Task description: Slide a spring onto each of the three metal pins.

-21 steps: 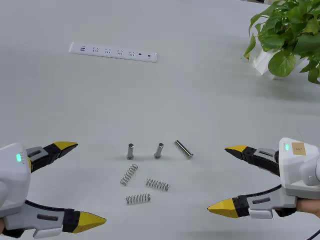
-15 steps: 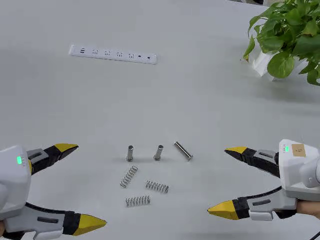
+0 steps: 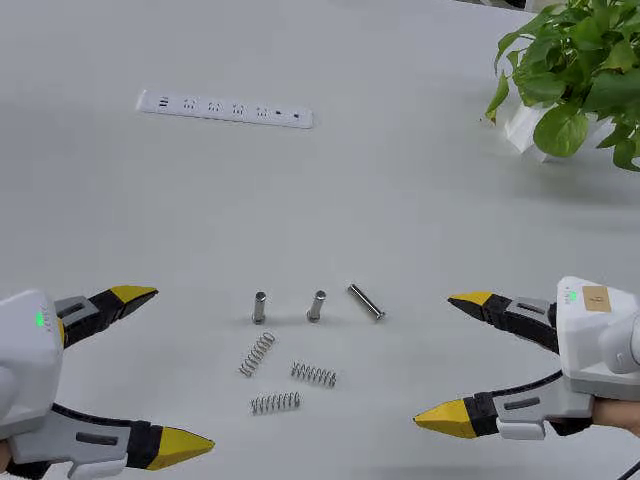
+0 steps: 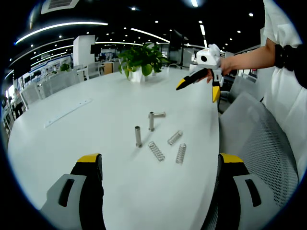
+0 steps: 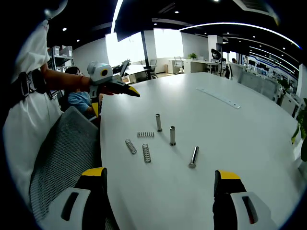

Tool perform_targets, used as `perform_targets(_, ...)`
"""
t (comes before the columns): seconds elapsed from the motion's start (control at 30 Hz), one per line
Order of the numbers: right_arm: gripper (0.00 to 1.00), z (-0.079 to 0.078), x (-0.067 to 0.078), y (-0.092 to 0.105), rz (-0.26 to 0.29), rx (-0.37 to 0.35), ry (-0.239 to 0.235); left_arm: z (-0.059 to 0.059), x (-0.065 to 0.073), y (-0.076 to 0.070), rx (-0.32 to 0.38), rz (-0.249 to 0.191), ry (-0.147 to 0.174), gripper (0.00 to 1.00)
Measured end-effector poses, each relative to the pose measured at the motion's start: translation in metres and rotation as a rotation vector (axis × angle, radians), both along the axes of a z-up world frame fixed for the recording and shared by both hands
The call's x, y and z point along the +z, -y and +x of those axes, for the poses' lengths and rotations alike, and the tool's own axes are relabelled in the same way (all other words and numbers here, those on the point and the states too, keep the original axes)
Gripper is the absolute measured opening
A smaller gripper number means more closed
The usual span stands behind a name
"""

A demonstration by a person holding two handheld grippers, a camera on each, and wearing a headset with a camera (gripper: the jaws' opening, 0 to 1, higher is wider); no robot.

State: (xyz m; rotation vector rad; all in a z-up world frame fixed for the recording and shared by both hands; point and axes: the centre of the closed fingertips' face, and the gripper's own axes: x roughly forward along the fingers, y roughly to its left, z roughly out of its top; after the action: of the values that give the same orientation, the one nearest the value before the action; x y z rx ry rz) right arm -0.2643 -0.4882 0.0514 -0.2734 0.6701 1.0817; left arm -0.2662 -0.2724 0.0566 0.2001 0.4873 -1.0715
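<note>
The table (image 3: pixel 400 180) is wide, pale grey and matt, and its edge is rounded (the gripper views show this curve well). Near the person, between the two grippers, the left pin (image 3: pixel 259 306) and the middle pin (image 3: pixel 316 305) stand upright, a little apart. The right pin (image 3: pixel 366 300) lies on its side near them, slanted. Closer to the person, three springs lie flat and separate: the left spring (image 3: pixel 257 353), the right spring (image 3: pixel 313 373) and the near spring (image 3: pixel 275 402). Every spring is off the pins and touches none of them. The left gripper (image 3: pixel 165 368) hovers over the table at the lower left of the head view, its jaws spread wide and holding nothing. The right gripper (image 3: pixel 450 358) is at the lower right, also spread wide and empty. Both are well apart from the parts. Far across the table a white power strip (image 3: pixel 225 108) lies flat, and a plant (image 3: pixel 575 70) with green leaves stands in a white pot (image 3: pixel 525 125) at the far right. Around the table is a large open office with a dark ceiling, long light strips (image 4: pixel 62 26) and desks (image 5: pixel 139 72) behind. A grey mesh chair (image 4: pixel 259 139) stands at the table edge, below the person's white sleeve (image 4: pixel 280 14).
</note>
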Motion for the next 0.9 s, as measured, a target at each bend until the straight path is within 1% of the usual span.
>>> perform_targets(0.2, 0.92, 0.003, 0.000, -0.001, -0.005, 0.004, 0.001, 0.000, 0.000, 0.000, 0.001, -0.003, -0.001, 0.99)
perform_targets(0.53, 0.89, 0.018, 0.004, -0.008, -0.021, 0.022, 0.005, 0.002, -0.001, 0.000, 0.005, -0.009, -0.001, 0.99)
perform_targets(0.57, 0.88, 0.021, 0.005, -0.009, -0.028, 0.023, 0.013, 0.002, 0.000, -0.001, 0.006, -0.011, -0.001, 0.99)
perform_targets(0.6, 0.85, 0.024, 0.004, -0.009, -0.034, 0.018, 0.011, 0.002, -0.001, -0.001, 0.008, -0.012, -0.001, 0.99)
perform_targets(0.63, 0.82, 0.026, 0.003, -0.007, -0.045, 0.003, -0.010, 0.003, -0.001, -0.001, 0.010, -0.013, -0.001, 0.99)
perform_targets(0.67, 0.80, 0.031, 0.005, -0.009, -0.042, 0.006, -0.003, 0.003, -0.001, -0.001, 0.011, -0.012, -0.002, 0.99)
perform_targets(0.7, 0.79, 0.034, 0.007, -0.010, -0.041, 0.010, 0.016, 0.003, -0.001, -0.001, 0.012, -0.013, -0.002, 0.99)
perform_targets(0.77, 0.79, 0.039, 0.009, -0.013, -0.038, 0.007, 0.016, 0.003, -0.001, 0.000, 0.012, -0.016, -0.002, 0.99)
perform_targets(0.9, 0.76, 0.051, 0.011, -0.020, -0.044, 0.016, 0.024, 0.003, -0.002, -0.001, 0.013, -0.017, -0.004, 0.99)
